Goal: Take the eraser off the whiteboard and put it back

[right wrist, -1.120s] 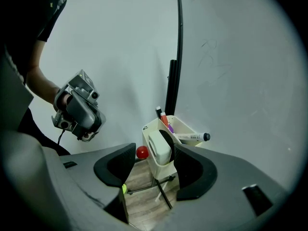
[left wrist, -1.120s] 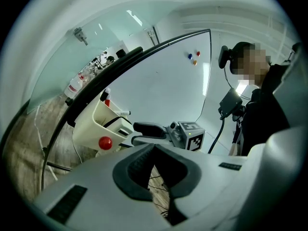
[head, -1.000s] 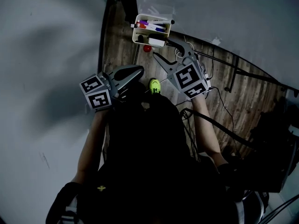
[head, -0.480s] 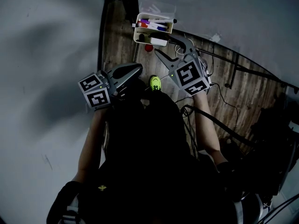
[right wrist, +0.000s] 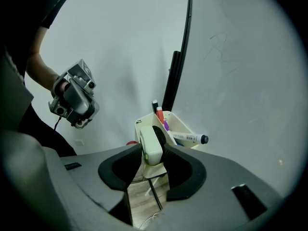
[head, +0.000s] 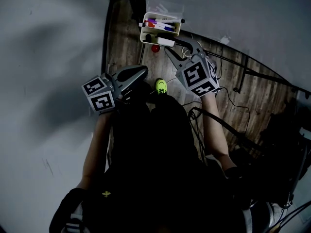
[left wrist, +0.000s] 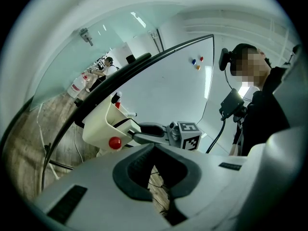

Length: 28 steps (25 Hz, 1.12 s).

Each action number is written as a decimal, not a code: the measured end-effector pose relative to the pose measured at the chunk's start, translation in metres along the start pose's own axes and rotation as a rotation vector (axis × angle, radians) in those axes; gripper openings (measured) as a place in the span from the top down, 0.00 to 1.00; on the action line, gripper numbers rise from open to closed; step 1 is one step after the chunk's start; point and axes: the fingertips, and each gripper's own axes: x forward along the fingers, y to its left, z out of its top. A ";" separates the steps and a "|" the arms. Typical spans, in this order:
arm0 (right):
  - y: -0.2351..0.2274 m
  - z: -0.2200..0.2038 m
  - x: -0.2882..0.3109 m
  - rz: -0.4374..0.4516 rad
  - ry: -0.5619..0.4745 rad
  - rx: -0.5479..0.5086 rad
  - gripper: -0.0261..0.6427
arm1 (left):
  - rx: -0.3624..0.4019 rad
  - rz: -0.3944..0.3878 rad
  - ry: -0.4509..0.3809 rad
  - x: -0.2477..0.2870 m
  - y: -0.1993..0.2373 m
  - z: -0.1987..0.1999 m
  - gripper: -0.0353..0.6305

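The right gripper (right wrist: 153, 154) is clenched on the white plastic eraser with its black felt face (right wrist: 149, 144). Its jaws have just been closing, and both pads now press the eraser's sides. The eraser stands upright between them, just in front of the cream plastic tray (right wrist: 180, 123) fixed at the foot of the large whiteboard (right wrist: 240, 81). Coloured marker pens (right wrist: 188, 138) lie in that tray, and a small round red magnet (head: 155, 48) sits just below it. The left gripper (left wrist: 154, 149) is held level and well apart from the tray, its jaws together with nothing between them. Below both lies the brown wooden plank floor (head: 125, 47).
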 end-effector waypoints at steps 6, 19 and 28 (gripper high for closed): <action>0.000 -0.002 -0.002 -0.004 0.005 0.009 0.75 | 0.005 0.005 -0.019 -0.003 -0.002 0.000 0.92; -0.004 0.006 -0.010 -0.009 -0.033 0.052 0.75 | 0.030 0.005 -0.041 -0.002 -0.009 0.009 0.92; -0.009 0.016 -0.021 -0.015 -0.085 0.095 0.76 | 0.050 -0.001 -0.056 0.001 -0.015 0.012 0.92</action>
